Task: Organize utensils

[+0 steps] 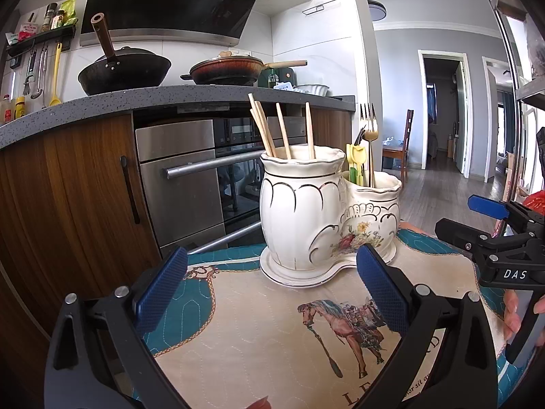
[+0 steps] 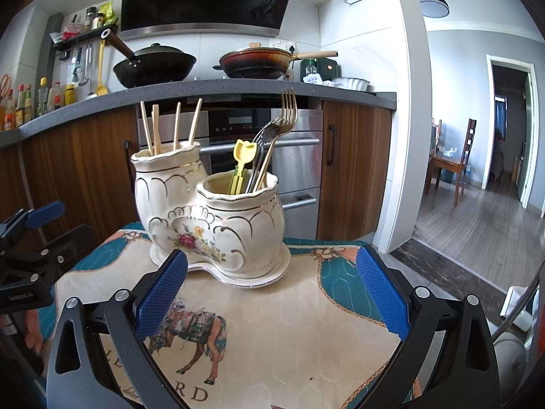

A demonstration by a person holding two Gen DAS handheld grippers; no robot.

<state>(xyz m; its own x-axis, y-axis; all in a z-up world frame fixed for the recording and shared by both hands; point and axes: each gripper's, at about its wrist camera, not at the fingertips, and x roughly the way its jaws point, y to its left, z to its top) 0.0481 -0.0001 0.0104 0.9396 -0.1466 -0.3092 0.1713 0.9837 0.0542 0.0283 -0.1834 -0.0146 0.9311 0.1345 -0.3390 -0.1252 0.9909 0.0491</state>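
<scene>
"DAS" on right hand-held gripper (image 1: 485,216)

A cream ceramic double-pot utensil holder (image 2: 218,225) with gold trim and a painted flower stands upright on its matching saucer base. Four pale wooden chopsticks (image 2: 173,129) lean in the taller pot. In the lower pot stand a gold metal fork (image 2: 287,109), a silver fork (image 2: 264,143) and a yellow plastic shovel-shaped utensil (image 2: 243,155).

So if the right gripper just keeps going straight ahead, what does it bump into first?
Most likely the ceramic utensil holder. The right gripper is open and points at it over the horse-print cloth, with nothing between. The shorter pot holding the forks seems nearest, though depth is hard to judge.
</scene>
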